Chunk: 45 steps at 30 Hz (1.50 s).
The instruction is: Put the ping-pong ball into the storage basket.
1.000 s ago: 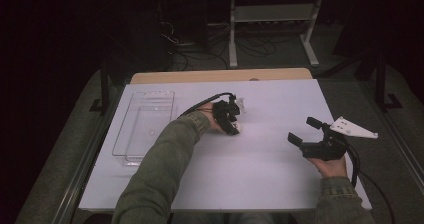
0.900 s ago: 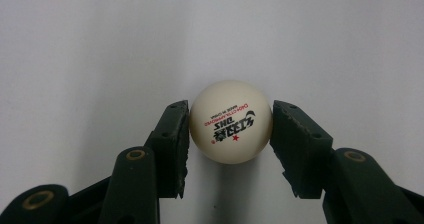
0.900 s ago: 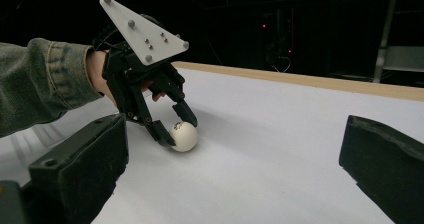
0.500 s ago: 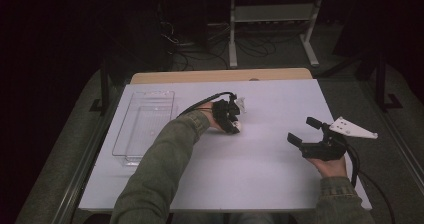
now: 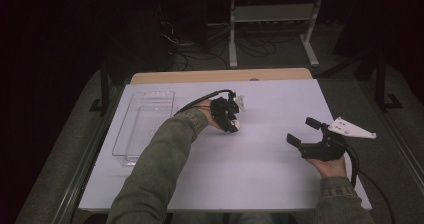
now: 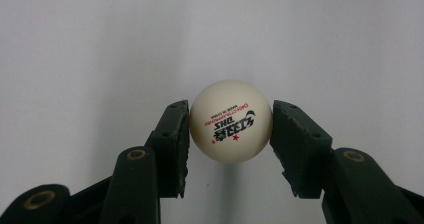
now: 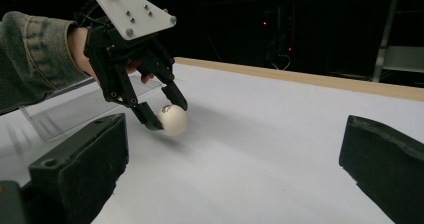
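Note:
A white ping-pong ball [image 6: 231, 121] with red and black print sits between the two jaws of my left gripper [image 6: 231, 134], and both pads touch its sides. From above, the ball [image 5: 236, 125] lies on the white table sheet [image 5: 250, 184], just left of the middle and toward the back, with the left gripper [image 5: 233, 121] tipped down over it. The right gripper view shows the same ball [image 7: 172, 119] resting on the sheet in the left gripper [image 7: 167, 115]. My right gripper [image 5: 301, 130] hovers at the table's right side, open and holding nothing.
A clear plastic tray [image 5: 142, 129] lies at the left of the sheet, close behind the left hand. A wooden table edge [image 5: 220, 76] runs along the back. Beyond it the room is dark, with a metal stand [image 5: 270, 14] and floor cables.

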### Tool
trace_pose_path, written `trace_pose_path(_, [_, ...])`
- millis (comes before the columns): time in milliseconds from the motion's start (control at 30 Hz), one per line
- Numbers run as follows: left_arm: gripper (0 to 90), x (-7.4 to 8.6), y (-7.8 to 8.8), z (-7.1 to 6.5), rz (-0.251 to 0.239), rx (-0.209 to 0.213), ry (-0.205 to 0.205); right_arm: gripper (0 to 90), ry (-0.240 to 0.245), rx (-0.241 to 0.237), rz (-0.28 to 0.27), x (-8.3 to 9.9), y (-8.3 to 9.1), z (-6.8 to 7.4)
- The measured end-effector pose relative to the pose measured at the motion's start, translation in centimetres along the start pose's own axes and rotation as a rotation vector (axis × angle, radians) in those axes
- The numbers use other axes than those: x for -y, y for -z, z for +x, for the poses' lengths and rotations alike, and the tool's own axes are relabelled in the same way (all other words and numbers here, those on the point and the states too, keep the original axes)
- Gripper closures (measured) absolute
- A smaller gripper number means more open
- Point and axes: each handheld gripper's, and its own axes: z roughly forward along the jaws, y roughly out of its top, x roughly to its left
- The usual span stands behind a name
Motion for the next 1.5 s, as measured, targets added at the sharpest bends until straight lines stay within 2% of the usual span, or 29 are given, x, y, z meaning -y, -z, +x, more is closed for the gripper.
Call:
trace_pose_path(167, [50.7,-0.2,0.5,-0.1,0.006,0.002,-0.010,0.0,0.009,-0.002,0.012,0.1,-0.2,0.1])
trace_pose_path(267, [50.6,-0.3,0.7,-0.2,-0.009,0.005,-0.005,0.0,0.010,-0.004,0.015,0.1,-0.2,0.1])
trace_pose_path(633, [50.7,-0.5,2.2,-0.4,0.010,-0.007,-0.009,0.0,0.007,-0.013,0.011,0.0,-0.3,0.1])
trace_pose_path(733, [50.7,-0.6,2.7,-0.7,-0.002,-0.005,-0.013,0.0,0.007,-0.016,0.014,0.1,-0.4,0.1])
trace_pose_path(1267, [50.7,-0.6,6.0,-1.3,-0.019,-0.042,-0.010,0.0,0.016,-0.023,0.027,0.1,-0.6,0.4])
trace_pose_path(1400, [50.7,-0.9,6.8,-1.4,0.006,-0.055,-0.024,0.0,0.011,-0.022,0.027,0.2,-0.6,0.4])
trace_pose_path(1500, [50.7,-1.0,7.7,-1.4,-0.016,-0.067,-0.019,0.0,0.010,-0.019,0.024,0.2,-0.6,0.3])
